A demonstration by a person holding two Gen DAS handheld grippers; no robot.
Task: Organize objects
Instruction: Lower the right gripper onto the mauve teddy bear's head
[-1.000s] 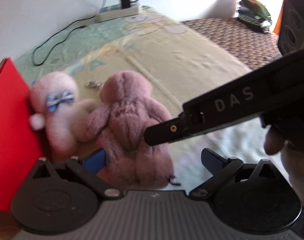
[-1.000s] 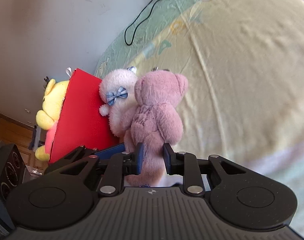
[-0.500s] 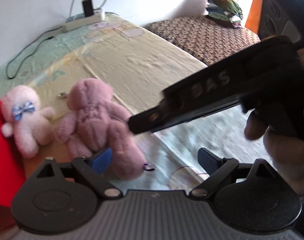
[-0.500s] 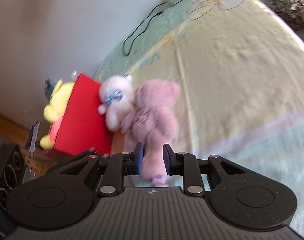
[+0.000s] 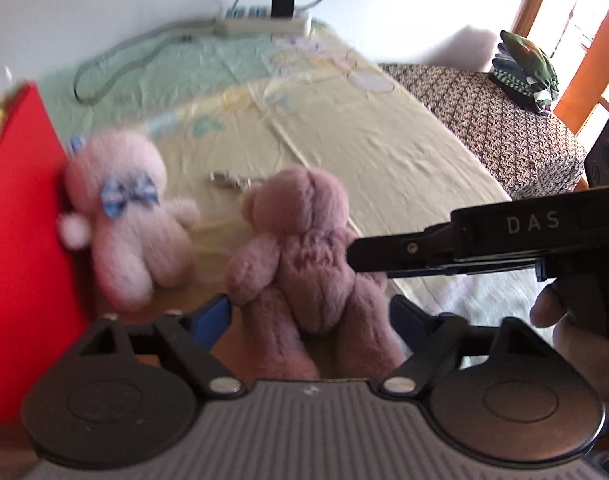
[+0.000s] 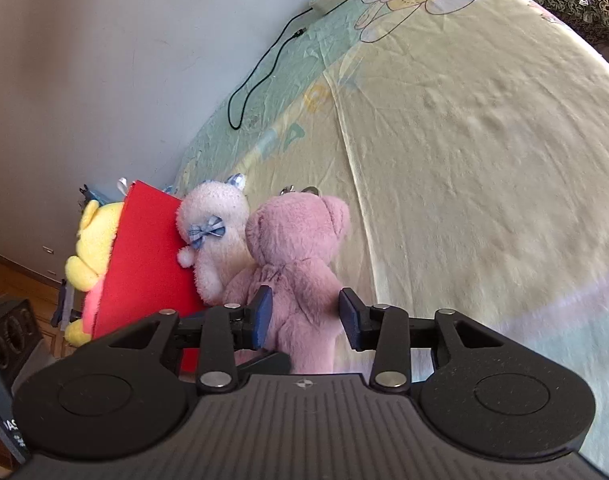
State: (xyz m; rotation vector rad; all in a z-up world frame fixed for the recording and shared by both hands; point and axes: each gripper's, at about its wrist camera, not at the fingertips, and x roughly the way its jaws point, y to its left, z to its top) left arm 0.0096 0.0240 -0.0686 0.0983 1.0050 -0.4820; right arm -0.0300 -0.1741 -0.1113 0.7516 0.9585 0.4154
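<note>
A mauve teddy bear [image 5: 300, 248] sits upright on the yellow-green sheet [image 5: 384, 152], back to both cameras. My left gripper [image 5: 310, 312] is closing; its blue pads touch the bear's legs on both sides. In the right wrist view the same bear [image 6: 296, 264] stands between the fingers of my right gripper [image 6: 304, 312]. Those jaws are opening, and a narrow gap shows at the right pad. A pale pink bear with a blue bow [image 5: 120, 216] leans on a red box [image 5: 20, 240] just left of the mauve bear.
A yellow plush [image 6: 92, 248] sits behind the red box [image 6: 144, 264]. A small metal keyring [image 5: 228, 179] lies behind the bears. A power strip [image 5: 264, 24] and a cable lie by the wall. Folded clothes [image 5: 524, 68] sit on a patterned cover at the right. A hand [image 5: 564, 320] holds the right gripper.
The right gripper's jaws, shut on the mauve bear before, have spread apart. The left gripper's fingers have drawn in around the bear's legs, and its view has swung back toward both bears.
</note>
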